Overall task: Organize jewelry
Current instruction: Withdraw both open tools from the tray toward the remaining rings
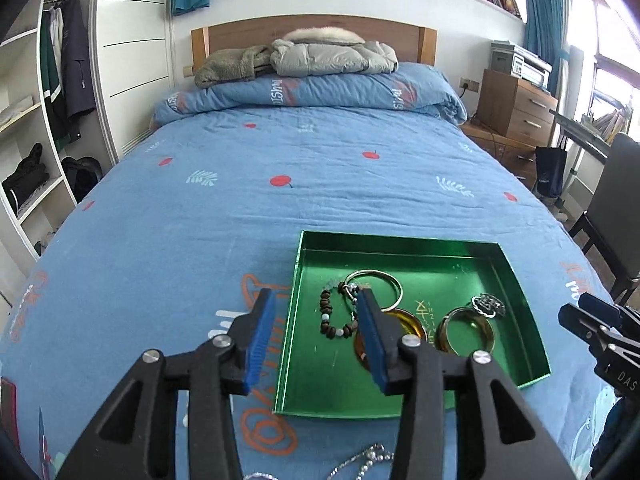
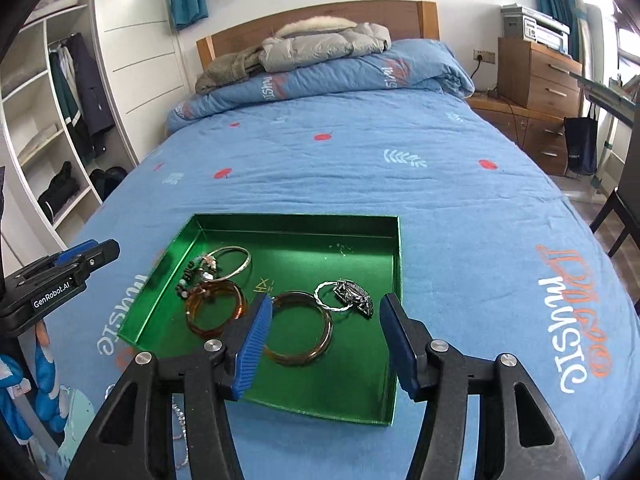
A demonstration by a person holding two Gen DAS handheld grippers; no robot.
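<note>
The tray (image 2: 394, 264) lies on the bed (image 2: 360, 168). In it, the bangles (image 2: 298, 330) lie left of the brooch (image 2: 354, 294); a chain (image 1: 360, 460) lies before the tray.

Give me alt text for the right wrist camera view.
A shallow green metal tray on a blue patterned bedspread holds two amber bangles, a thin silver bangle, a dark beaded bracelet and a silver ring. The open right tool hovers above it.

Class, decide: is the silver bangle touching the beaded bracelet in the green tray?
Touching. In the right wrist view the silver bangle overlaps the beaded bracelet with no gap inside the green tray.
</note>
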